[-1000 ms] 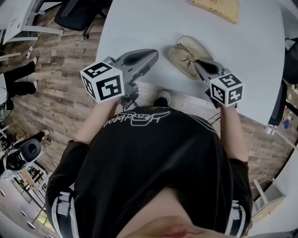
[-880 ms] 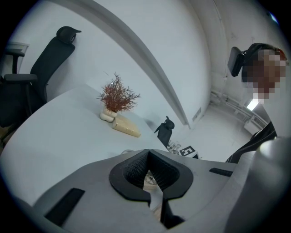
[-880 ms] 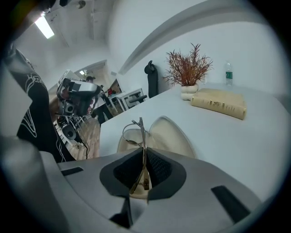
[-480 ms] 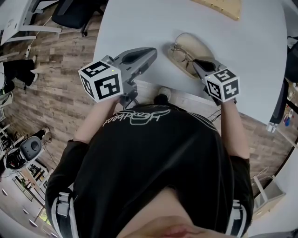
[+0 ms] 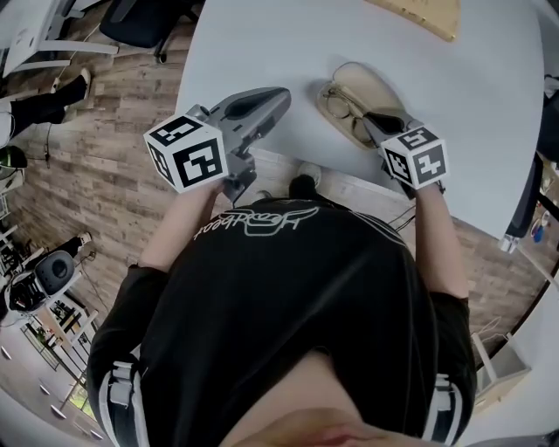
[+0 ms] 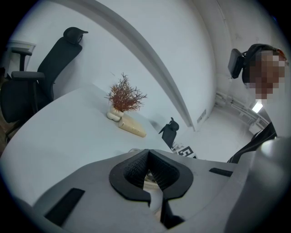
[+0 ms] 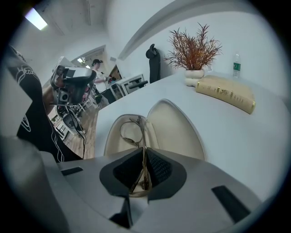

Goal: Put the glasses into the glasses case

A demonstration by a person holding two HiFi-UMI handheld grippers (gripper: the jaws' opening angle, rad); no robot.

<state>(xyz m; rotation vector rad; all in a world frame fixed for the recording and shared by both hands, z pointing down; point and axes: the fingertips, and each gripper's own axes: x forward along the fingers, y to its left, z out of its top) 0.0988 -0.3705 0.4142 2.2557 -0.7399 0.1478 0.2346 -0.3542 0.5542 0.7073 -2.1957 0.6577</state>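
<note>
An open beige glasses case (image 5: 377, 91) lies on the white table (image 5: 262, 52), near its front edge. My right gripper (image 5: 370, 122) is tilted down over the case and shut on the thin metal-framed glasses (image 5: 339, 103). In the right gripper view a temple of the glasses (image 7: 131, 132) runs between the pads of the right gripper (image 7: 144, 159). The lenses hang over the case's left half (image 7: 113, 141), while the lid (image 7: 175, 127) lies flat beside it. My left gripper (image 5: 281, 94) hovers left of the case, shut and empty (image 6: 148, 152).
A tan book (image 5: 419, 13) (image 7: 225, 93) lies at the table's far side beside a dried plant in a vase (image 7: 193, 50) (image 6: 123, 95) and a small bottle (image 7: 236, 61). An office chair (image 5: 144, 26) stands at the far left. The table's front edge is close to my body.
The right gripper has sunk a little with the glasses, which now sit lower over the case. The left gripper has stayed where it was.
</note>
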